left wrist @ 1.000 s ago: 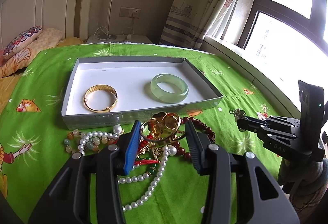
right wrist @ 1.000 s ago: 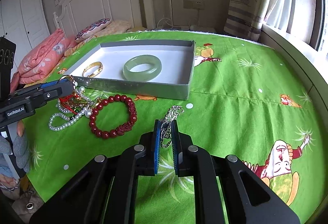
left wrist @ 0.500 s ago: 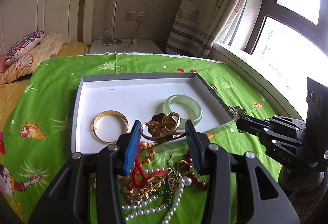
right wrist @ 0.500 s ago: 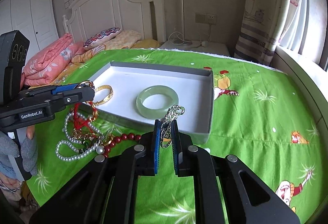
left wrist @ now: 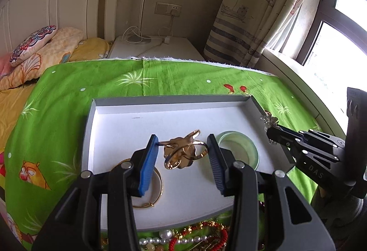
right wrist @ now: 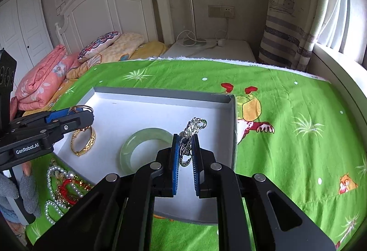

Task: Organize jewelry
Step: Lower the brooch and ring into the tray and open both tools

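A grey box with a white floor (left wrist: pixel 128 127) (right wrist: pixel 146 111) lies on the green bedsheet. In it lie a gold bangle (left wrist: pixel 158 191) (right wrist: pixel 83 142) and a green jade bangle (left wrist: pixel 238 147) (right wrist: pixel 142 145). My left gripper (left wrist: pixel 183 154) is shut on a gold flower-shaped ornament (left wrist: pixel 183 151) and holds it above the box; it also shows in the right wrist view (right wrist: pixel 80 113). My right gripper (right wrist: pixel 185 152) is shut on a silver chain piece (right wrist: pixel 191 136), held above the box's right part; it also shows in the left wrist view (left wrist: pixel 269 124).
A heap of pearl strands and red bead bracelets (right wrist: pixel 62 189) (left wrist: pixel 188 237) lies on the sheet in front of the box. Pillows (right wrist: pixel 45 74) and a headboard stand at the back left, a nightstand (right wrist: pixel 211 49) behind, and a window ledge on the right.
Both grippers have risen and moved forward from the sheet to above the box. The left one lifted the gold ornament clear of the jewelry heap; the right one carried the silver chain along.
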A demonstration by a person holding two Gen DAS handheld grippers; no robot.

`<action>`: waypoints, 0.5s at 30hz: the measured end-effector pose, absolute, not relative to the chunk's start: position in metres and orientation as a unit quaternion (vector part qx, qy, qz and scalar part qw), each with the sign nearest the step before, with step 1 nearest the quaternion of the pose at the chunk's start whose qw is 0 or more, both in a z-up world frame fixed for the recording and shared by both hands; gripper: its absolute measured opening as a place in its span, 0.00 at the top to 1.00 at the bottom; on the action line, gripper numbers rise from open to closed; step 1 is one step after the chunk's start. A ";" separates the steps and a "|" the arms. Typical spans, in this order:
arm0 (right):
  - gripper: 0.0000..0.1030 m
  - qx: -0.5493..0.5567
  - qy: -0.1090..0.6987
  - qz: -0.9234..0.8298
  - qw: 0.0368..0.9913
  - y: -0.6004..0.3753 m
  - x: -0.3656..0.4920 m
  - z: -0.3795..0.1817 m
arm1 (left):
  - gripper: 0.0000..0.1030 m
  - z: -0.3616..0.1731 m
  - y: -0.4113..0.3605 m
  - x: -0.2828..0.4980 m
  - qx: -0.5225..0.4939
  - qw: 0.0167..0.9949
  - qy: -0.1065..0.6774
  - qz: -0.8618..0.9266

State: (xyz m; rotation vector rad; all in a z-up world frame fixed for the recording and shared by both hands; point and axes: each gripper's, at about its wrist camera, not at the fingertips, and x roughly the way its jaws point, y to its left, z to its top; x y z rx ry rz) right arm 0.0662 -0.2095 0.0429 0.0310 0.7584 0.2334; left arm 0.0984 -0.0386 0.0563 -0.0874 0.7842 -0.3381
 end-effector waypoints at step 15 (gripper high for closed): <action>0.68 0.071 0.333 0.121 0.932 -0.229 0.056 0.057 | 0.15 0.060 -0.010 0.101 -0.073 0.926 0.350 -0.120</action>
